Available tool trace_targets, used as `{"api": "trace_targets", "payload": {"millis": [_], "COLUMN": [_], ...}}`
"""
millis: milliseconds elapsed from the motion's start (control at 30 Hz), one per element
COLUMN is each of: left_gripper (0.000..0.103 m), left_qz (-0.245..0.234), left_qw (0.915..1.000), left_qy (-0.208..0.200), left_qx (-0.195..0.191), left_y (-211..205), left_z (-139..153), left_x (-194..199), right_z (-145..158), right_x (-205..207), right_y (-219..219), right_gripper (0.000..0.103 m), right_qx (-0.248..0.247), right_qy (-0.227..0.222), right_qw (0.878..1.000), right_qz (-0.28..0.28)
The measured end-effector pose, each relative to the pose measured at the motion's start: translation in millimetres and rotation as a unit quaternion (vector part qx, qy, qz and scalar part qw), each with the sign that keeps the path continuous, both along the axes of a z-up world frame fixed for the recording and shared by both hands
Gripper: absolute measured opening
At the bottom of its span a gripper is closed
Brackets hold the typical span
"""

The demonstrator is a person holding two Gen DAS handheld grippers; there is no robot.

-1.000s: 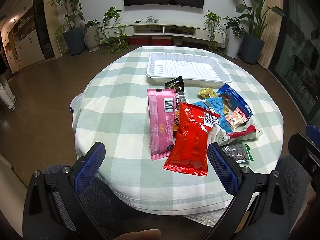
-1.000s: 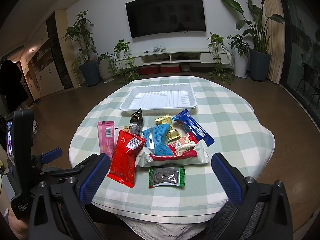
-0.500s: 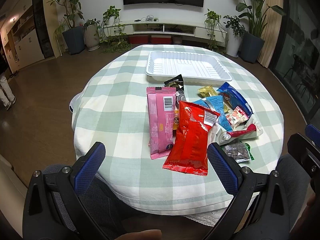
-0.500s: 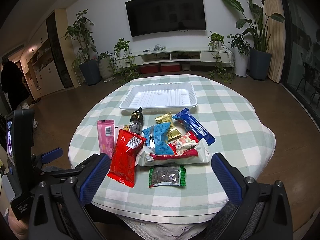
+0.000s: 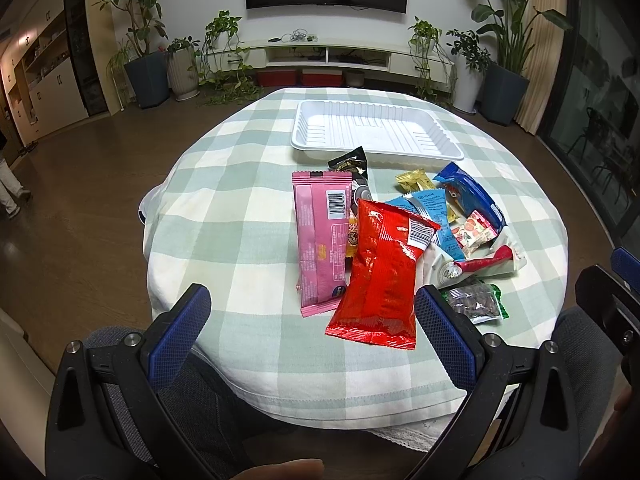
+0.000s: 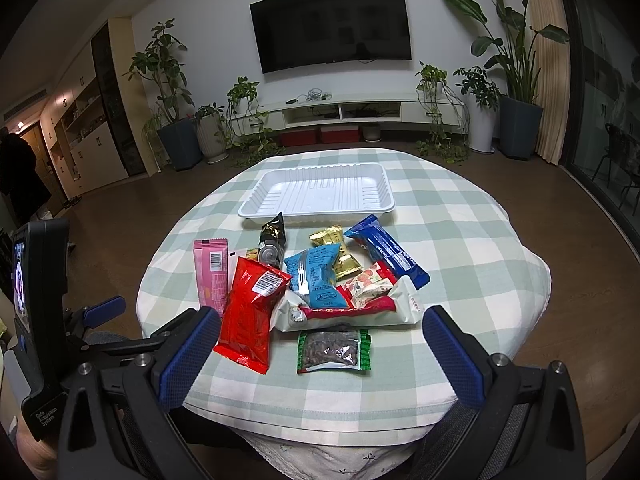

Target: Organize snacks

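Note:
A pile of snack packs lies on the round checked table [image 5: 224,208]: a red bag [image 5: 382,276] [image 6: 250,312], a pink pack [image 5: 322,236] [image 6: 212,270], a light blue pack [image 6: 316,276], a dark blue pack [image 6: 386,254], a gold pack [image 6: 336,250], a white and red pack [image 6: 352,312] and a green-edged pack [image 6: 334,350]. Behind them sits an empty white tray [image 5: 376,132] [image 6: 320,194]. My left gripper [image 5: 312,332] is open at the table's near edge, below the red bag. My right gripper [image 6: 320,356] is open, straddling the green-edged pack from the front.
Potted plants [image 6: 168,92] and a TV stand [image 6: 352,110] line the far wall under a TV [image 6: 332,26]. A person [image 6: 18,176] stands at the far left. Bare cloth lies left and right of the pile. My knees [image 5: 120,360] are under the table edge.
The left wrist view has tilted slightly so the table sits a little higher in frame. The right view is nearly unchanged. Both grippers stay open; no snack has moved.

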State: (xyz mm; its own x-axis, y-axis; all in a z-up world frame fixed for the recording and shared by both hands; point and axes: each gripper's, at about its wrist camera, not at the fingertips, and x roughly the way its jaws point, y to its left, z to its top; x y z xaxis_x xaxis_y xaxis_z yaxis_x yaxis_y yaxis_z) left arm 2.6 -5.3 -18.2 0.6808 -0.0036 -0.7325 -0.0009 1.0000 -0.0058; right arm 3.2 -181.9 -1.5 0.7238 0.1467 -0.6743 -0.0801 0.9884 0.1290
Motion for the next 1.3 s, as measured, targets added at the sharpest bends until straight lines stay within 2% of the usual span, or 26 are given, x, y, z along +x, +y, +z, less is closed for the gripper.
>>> {"api": "trace_targets", "payload": {"millis": [767,800,1267,1300], "left_gripper": [0.103,0.103,0.103,0.103], "left_qz": [0.0,0.0,-0.001,-0.001], "left_qw": [1.0,1.0,1.0,1.0], "left_qy": [0.002,0.002,0.004,0.005], "left_qx": [-0.001,0.0,0.0,-0.001], "left_y": [-1.7,-1.2,-1.5,-1.5], "left_z": [-6.6,-4.7,-6.1,-7.4], "left_x": [-0.5,-0.1,-0.7,-1.5], "right_z": [1.2,-9.5,-6.0,-14.0], "right_x": [1.4,-2.2,-0.9,1.4], "right_y": [-1.2,-0.2,-0.2,-4.5], "right_gripper": [0.103,0.103,0.103,0.103], "right_qx": [0.0,0.001,0.0,-0.001], "right_qy": [0.004,0.004,0.011,0.012], "right_qw": [1.0,1.0,1.0,1.0], "right_qz": [-0.001,-0.001,0.001,0.0]}}
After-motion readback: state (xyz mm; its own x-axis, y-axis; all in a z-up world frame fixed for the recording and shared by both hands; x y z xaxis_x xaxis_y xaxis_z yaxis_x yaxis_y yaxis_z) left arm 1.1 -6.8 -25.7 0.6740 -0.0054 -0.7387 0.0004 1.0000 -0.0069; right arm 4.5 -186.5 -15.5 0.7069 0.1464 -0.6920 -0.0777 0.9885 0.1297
